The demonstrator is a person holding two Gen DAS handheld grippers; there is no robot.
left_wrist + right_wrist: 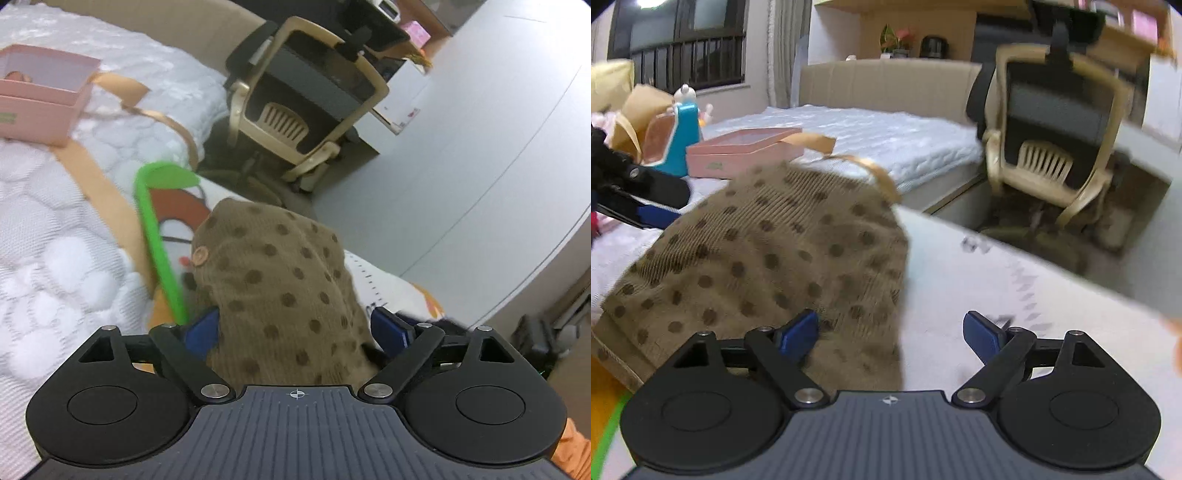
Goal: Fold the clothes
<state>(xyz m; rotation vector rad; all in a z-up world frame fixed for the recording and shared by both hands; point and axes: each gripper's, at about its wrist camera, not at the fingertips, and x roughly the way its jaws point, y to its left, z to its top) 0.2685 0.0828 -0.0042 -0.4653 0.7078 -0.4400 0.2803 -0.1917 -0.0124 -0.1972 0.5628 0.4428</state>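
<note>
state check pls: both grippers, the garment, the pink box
left gripper: jaws spread wide, garment bunched between them, no visible clamp
right gripper: open, garment edge lying over its left finger
brown polka-dot garment: crumpled, not folded
pink box: lid off, open on the bed

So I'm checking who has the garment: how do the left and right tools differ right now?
The left tool has the brown dotted garment bunched between its fingers, filling the gap; the right tool has cloth only at its left finger, the rest of its gap showing the white mat. The left tool's view is blocked by fabric; the right tool's is open ahead. Both have blue pads set wide apart.
</note>
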